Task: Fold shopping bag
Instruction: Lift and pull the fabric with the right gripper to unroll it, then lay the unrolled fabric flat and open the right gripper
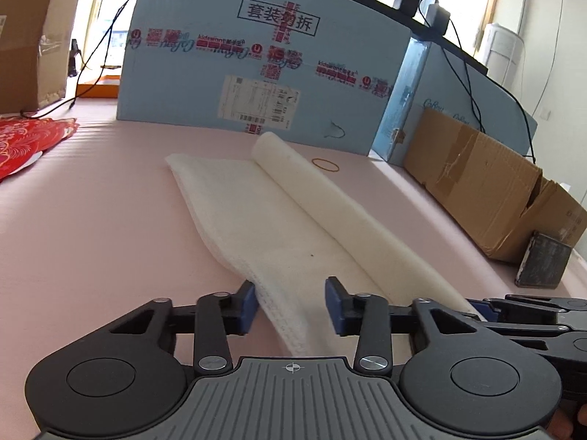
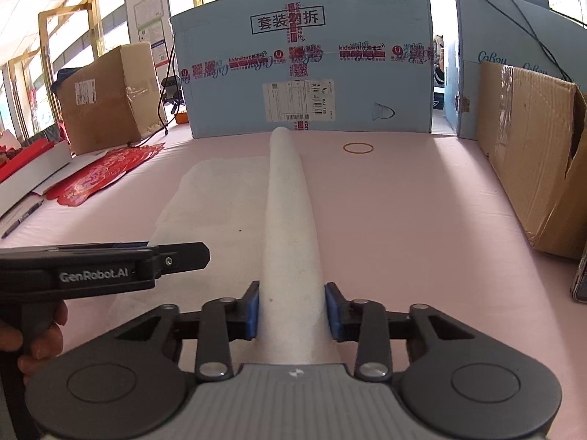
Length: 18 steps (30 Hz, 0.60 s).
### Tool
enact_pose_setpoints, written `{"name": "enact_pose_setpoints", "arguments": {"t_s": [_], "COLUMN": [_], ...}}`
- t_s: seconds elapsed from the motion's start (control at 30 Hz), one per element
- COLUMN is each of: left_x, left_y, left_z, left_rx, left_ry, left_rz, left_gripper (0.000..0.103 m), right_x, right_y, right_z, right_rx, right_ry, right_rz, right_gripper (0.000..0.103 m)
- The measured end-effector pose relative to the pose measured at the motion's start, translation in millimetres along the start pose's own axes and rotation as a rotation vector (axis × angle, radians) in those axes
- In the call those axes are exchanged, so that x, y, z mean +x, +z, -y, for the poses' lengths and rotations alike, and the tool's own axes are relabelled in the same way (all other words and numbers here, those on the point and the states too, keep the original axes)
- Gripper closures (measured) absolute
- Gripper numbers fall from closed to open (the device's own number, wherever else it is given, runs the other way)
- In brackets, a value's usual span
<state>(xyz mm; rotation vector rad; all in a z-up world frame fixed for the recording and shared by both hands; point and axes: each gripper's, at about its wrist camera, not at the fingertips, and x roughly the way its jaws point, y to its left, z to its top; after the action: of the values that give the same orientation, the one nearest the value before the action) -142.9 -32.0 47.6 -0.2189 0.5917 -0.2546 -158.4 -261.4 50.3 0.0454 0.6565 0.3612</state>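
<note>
Roughly half the white shopping bag (image 1: 256, 220) on the pink table (image 1: 91, 238) is rolled; my right gripper (image 2: 292, 310) clasps the roll (image 2: 290, 220), my left gripper (image 1: 290, 306) gapes over the unrolled flat part.

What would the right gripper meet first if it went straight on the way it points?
The right gripper already straddles the rolled part of the white mesh shopping bag; beyond it, probably the blue cardboard box.
</note>
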Motion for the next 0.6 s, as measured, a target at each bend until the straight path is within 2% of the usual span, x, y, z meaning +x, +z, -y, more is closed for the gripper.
{"name": "enact_pose_setpoints", "arguments": {"t_s": [0.07, 0.2, 0.3, 0.4, 0.43, 0.5, 0.6], "left_x": [-5, -19, -43, -65, -67, -70, -61], "left_y": [1, 2, 9, 18, 18, 18, 15], "left_z": [-9, -31, -59, -88, -92, -101, -103], "left_rx": [-0.02, -0.058, -0.087, -0.111, -0.12, -0.137, -0.15], "left_ry": [0.007, 0.031, 0.093, 0.163, 0.162, 0.159, 0.111], "left_rz": [0.014, 0.046, 0.103, 0.153, 0.151, 0.146, 0.111], "left_gripper": [0.081, 0.084, 0.084, 0.084, 0.084, 0.084, 0.084], "right_x": [3, 13, 24, 36, 39, 41, 34], "right_y": [3, 12, 19, 26, 28, 29, 27], "right_z": [2, -9, -25, -38, -40, -39, -34], "right_rx": [0.031, 0.076, 0.116, 0.209, 0.247, 0.275, 0.225], "right_ry": [0.028, 0.132, 0.245, 0.376, 0.399, 0.344, 0.136], "right_rz": [0.003, -0.027, -0.057, -0.082, -0.088, -0.078, -0.028], "right_gripper": [0.08, 0.086, 0.089, 0.089, 0.089, 0.089, 0.085]}}
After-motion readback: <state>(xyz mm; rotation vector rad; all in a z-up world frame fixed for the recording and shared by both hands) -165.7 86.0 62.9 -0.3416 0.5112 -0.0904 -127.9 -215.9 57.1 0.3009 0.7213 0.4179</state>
